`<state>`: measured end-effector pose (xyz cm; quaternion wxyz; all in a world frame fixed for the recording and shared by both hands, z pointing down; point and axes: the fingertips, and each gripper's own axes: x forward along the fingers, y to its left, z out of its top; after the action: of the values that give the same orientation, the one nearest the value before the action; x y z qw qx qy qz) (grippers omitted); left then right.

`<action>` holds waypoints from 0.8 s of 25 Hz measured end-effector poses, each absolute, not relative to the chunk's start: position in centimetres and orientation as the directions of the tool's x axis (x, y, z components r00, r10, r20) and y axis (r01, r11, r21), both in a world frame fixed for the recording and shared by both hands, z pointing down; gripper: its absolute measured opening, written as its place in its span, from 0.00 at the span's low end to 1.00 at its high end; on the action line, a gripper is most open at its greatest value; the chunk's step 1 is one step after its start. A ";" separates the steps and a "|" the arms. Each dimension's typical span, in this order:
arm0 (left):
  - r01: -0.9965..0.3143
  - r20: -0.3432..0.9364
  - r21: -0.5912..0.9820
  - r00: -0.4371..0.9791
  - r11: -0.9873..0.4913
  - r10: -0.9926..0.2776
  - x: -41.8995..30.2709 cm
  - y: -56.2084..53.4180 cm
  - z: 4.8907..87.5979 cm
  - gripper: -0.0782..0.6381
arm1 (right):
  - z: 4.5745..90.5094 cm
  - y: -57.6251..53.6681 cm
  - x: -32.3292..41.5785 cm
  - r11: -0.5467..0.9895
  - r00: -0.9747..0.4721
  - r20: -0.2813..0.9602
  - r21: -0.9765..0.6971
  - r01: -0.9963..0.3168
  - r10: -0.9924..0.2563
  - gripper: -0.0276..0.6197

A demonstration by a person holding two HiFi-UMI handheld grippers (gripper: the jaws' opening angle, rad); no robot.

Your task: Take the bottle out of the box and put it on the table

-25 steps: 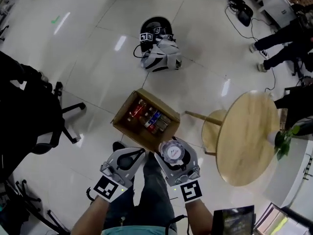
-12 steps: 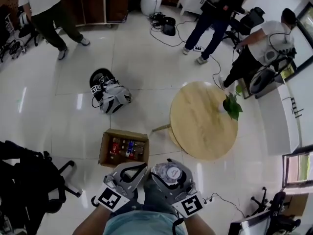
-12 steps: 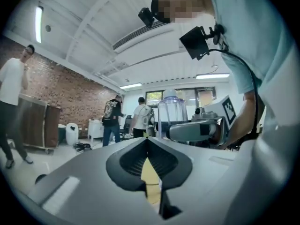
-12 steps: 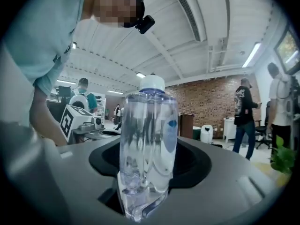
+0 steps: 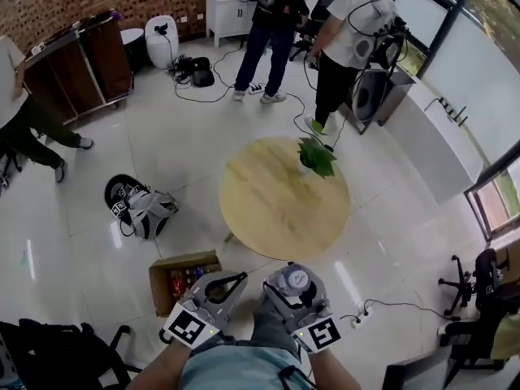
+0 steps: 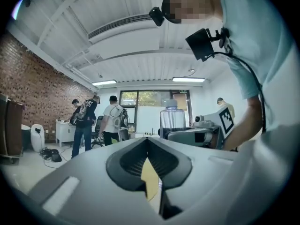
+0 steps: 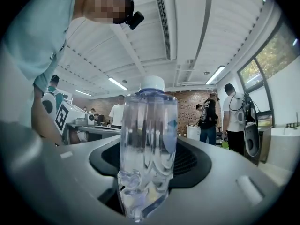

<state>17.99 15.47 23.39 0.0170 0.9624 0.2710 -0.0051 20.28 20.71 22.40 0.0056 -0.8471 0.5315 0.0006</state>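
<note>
A clear plastic bottle (image 7: 147,146) with a white cap stands upright between the jaws of my right gripper (image 5: 294,285), which is shut on it; from the head view I look down on its cap (image 5: 293,280). The same bottle (image 6: 172,119) shows in the left gripper view, off to the right. My left gripper (image 5: 225,283) is shut with nothing in it, held level beside the right one. The cardboard box (image 5: 159,278) with several more bottles sits on the floor just left of the left gripper. The round wooden table (image 5: 280,197) stands ahead of both grippers.
A small green plant (image 5: 315,158) stands on the table's far side. A backpack (image 5: 145,212) lies on the floor to the left. Several people (image 5: 349,39) stand at the far end of the room. A black chair (image 5: 57,356) is at the lower left, a power strip (image 5: 360,311) at the right.
The view has swung up and away from the box toward the table. Both grippers rose together, the right one carrying the bottle; the box now lies at their left instead of straight ahead.
</note>
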 end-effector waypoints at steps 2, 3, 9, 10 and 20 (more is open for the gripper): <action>0.532 -0.011 0.019 0.847 -0.847 0.532 21.0 17.6 23.7 0.12 | 22.8 22.8 22.9 -0.437 0.437 -0.024 -0.002 -0.899 -0.899 0.46; 0.531 -0.009 0.014 0.847 -0.847 0.531 22.5 18.6 23.9 0.12 | 22.9 23.7 24.1 -0.430 0.430 -0.032 0.003 -0.903 -0.902 0.46; 0.475 0.003 0.053 0.879 -0.878 0.476 31.6 23.6 25.2 0.12 | 24.0 27.6 31.2 -0.312 0.310 -0.042 0.033 -0.950 -0.950 0.46; 0.467 0.009 0.046 0.884 -0.883 0.468 32.8 24.2 25.5 0.12 | 24.2 27.9 32.3 -0.293 0.292 -0.050 0.026 -0.956 -0.955 0.46; 0.355 0.071 0.125 0.928 -0.927 0.365 40.7 22.3 31.3 0.12 | 34.2 25.9 40.3 -0.196 0.199 0.116 0.040 -0.980 -0.973 0.47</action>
<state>40.68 22.30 31.26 0.0549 0.9804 0.1835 0.0467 40.29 25.89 34.19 -0.0520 -0.7726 0.6319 -0.0323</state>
